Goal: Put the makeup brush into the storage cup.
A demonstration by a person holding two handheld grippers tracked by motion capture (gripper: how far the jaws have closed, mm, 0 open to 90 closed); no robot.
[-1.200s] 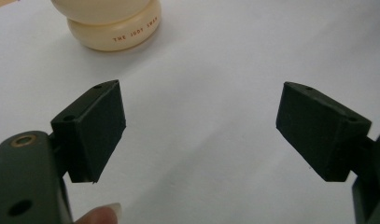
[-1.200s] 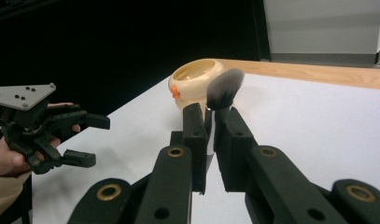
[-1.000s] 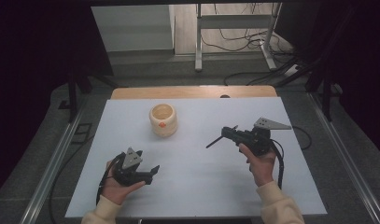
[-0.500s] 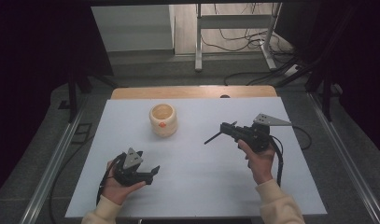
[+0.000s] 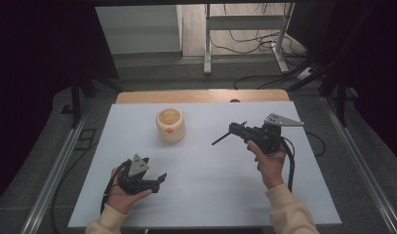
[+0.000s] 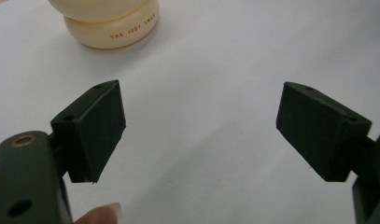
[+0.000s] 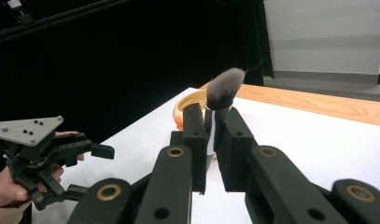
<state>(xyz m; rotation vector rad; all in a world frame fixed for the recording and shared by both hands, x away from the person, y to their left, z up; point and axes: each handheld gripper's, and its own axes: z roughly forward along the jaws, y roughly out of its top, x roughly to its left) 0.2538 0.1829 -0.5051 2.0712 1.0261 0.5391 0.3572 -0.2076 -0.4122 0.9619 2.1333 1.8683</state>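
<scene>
The right gripper (image 5: 235, 131), clamped on a brush (image 7: 223, 91), hovered at four o'clock of the cup (image 5: 170, 125). The left gripper (image 5: 154, 181) rested, jaws apart. Next, probably carrying the brush over the cup's mouth.

Text on cream jar (image 6: 108, 23): "THE JUDY SWAN" is read in small reddish capitals along the lower band; the last letters are blurred.
Other text: none can be read elsewhere.
</scene>
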